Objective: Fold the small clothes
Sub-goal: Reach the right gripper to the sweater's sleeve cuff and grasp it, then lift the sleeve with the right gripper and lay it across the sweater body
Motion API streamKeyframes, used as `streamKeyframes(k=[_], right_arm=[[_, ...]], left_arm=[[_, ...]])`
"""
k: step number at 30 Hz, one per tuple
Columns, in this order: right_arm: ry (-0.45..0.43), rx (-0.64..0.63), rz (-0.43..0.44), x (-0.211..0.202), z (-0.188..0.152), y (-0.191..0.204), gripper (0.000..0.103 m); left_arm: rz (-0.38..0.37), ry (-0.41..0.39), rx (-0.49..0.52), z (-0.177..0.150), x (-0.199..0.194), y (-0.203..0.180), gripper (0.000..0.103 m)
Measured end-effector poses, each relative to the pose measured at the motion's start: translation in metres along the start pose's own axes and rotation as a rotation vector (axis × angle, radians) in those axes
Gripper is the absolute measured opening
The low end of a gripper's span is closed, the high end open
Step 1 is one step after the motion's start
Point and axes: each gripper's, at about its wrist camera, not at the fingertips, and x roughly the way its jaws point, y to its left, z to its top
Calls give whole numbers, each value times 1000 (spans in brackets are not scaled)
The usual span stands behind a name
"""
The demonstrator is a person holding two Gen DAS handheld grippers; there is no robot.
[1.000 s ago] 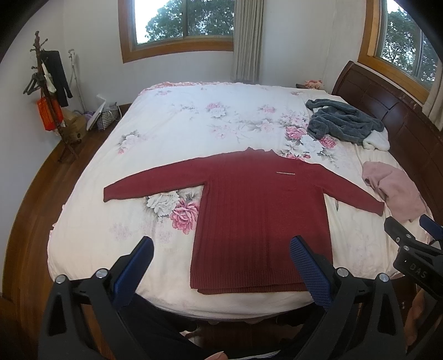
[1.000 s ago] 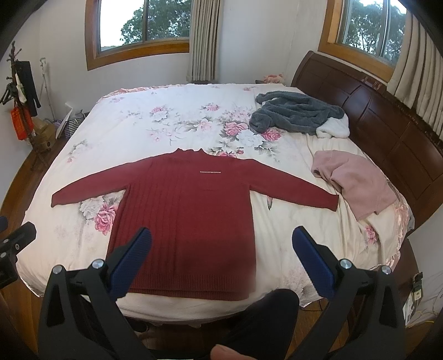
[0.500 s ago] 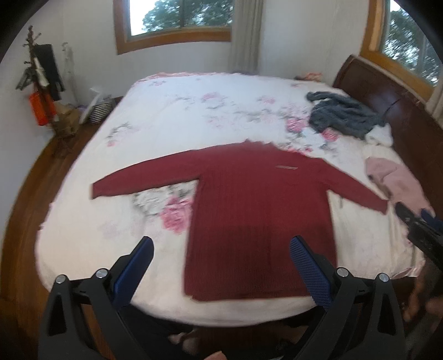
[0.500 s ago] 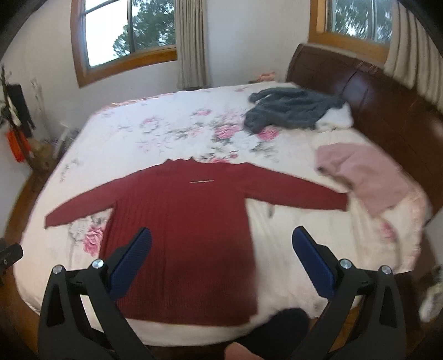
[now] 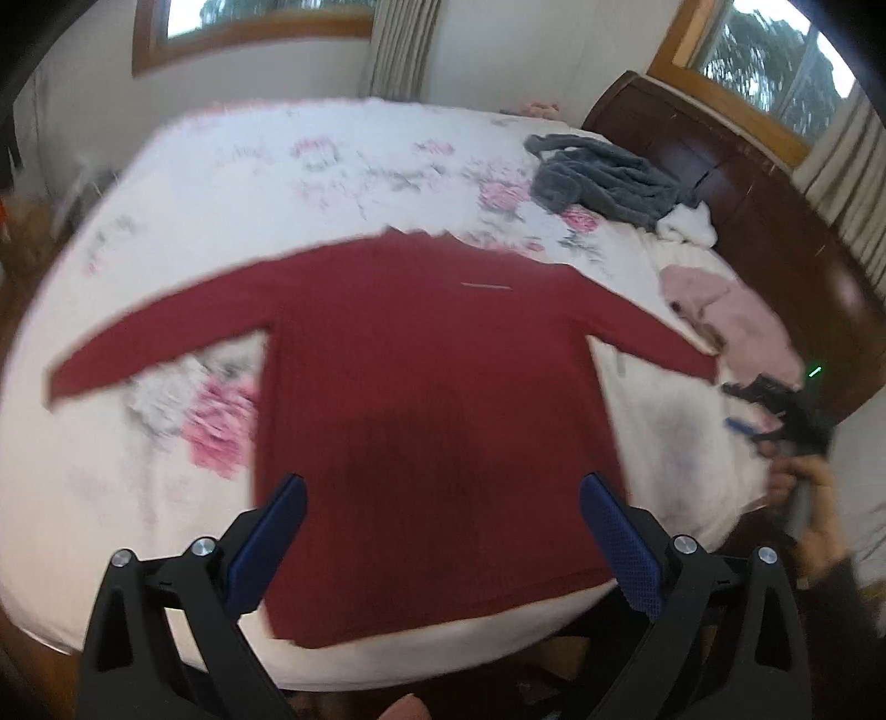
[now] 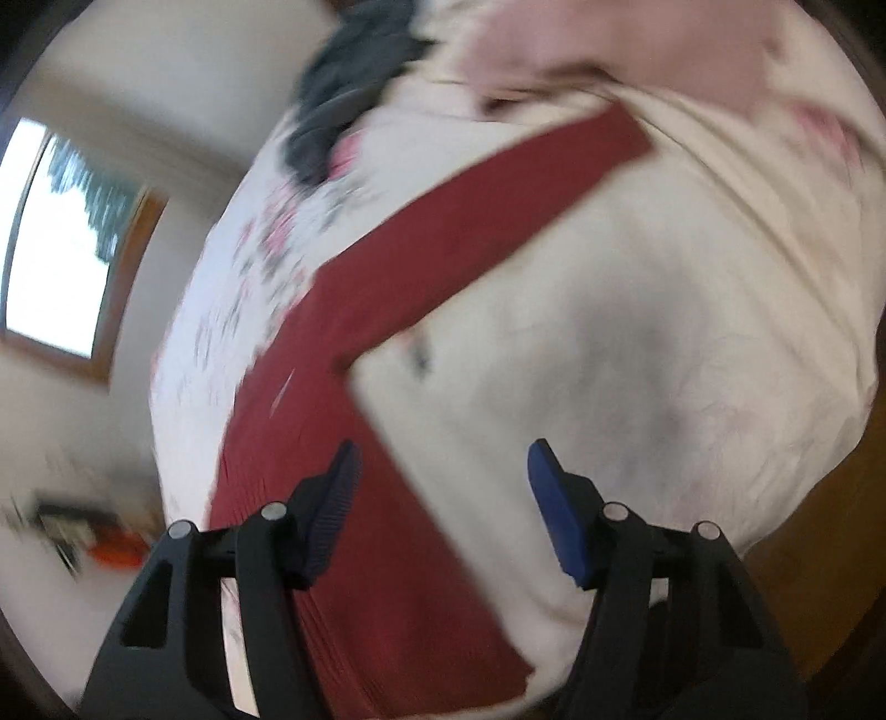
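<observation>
A wide bed [image 5: 232, 183] with a cream, pink-flowered cover fills most of both views, set in a room with white walls, wood-framed windows [image 5: 260, 39] and a dark wooden headboard [image 5: 769, 221] along the right side; the soft cover will give under pressure, so pinching cloth off it should be easy. On it a dark red sweater [image 5: 432, 387] is laid flat, sleeves spread to either side and hem near the bed's front edge, presumably so that sleeves and body can be folded inward. A grey garment [image 5: 603, 180] and a pink garment [image 5: 731, 315] are left bunched near the headboard, apart from the sweater, probably waiting their turn. The left gripper [image 5: 443, 531] is held above the sweater's lower body, jaws spread wide and nothing held. The right gripper [image 6: 443, 498] is tilted over the sweater's right side below the right sleeve [image 6: 476, 221], jaws likewise parted and empty; that view is blurred. Folding is judged not yet begun
</observation>
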Motion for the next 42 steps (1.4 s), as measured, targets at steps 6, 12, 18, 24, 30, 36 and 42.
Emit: streamKeyframes(k=[6,12,18,24,30,36,42], right_arm=[[-70,303,149,23,81,-88,60],[-168,506,256,50,149,-151,47],[-191,578,251,77,184,-170,45],[-190,587,222,95,188,-170,45],[-199,572,201,110,203,-156,44],[-191,476,174,111,220,-126,15],[-234,263,140,85,228,-50,14]], left_arm=[[-9,68,-37,1,36,5,99],[-83,125,-122,2,60,8,99],[-100,153,-190,1,76,9,99],[-130,176,-232,2,87,10,99],[-250,225,-378,-3,98,32,99],[-277,224,-428,-5,99,48,99],[-295,172,-412,6,86,59,99]])
